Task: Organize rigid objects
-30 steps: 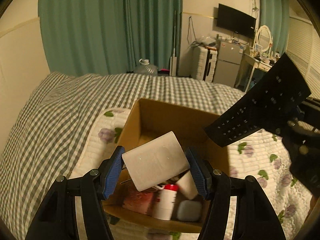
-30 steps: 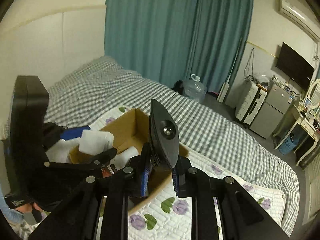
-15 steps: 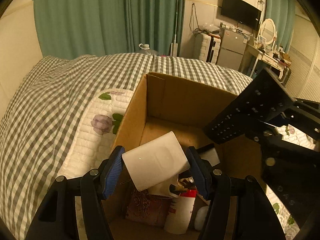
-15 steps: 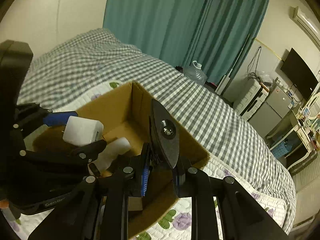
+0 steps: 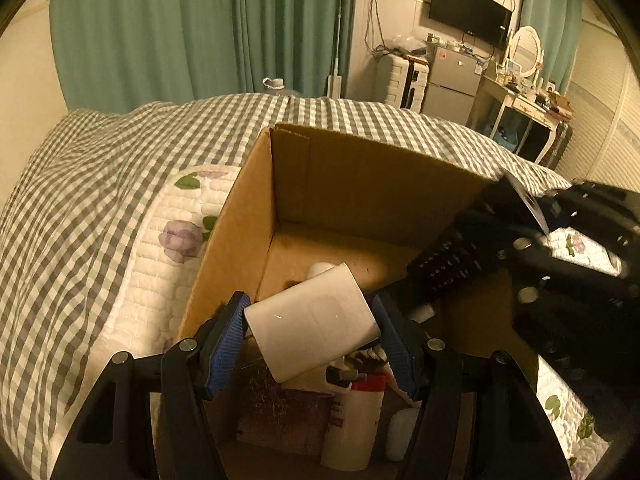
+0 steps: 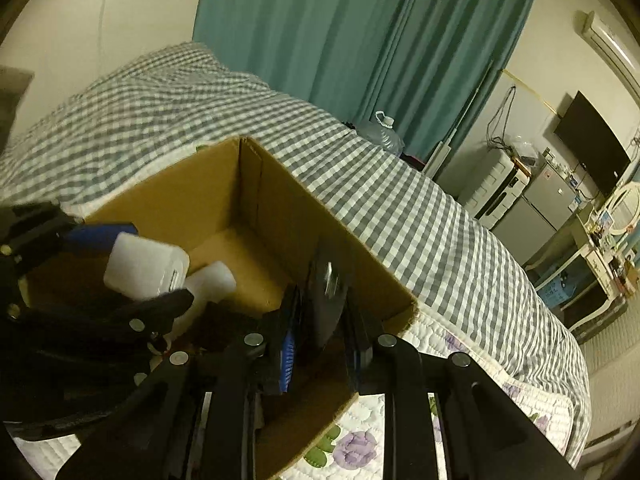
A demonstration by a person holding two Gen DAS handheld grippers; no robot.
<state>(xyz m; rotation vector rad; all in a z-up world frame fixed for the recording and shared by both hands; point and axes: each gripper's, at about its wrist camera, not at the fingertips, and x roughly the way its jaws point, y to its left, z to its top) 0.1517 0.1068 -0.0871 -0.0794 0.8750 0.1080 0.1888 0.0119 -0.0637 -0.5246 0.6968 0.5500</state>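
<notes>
left wrist view: left gripper (image 5: 312, 336) is clenching a white block (image 5: 310, 322), tilted, over the near left of the cardboard box (image 5: 360, 172); right gripper (image 6: 320, 344) is gripping a black remote (image 5: 460, 256), long axis slanting down-left into the box's right side

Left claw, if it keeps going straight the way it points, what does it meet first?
Probably the cardboard box's bare floor, then its far wall. The left claw, shut on the white block, points into the box; depth is unclear.
</notes>
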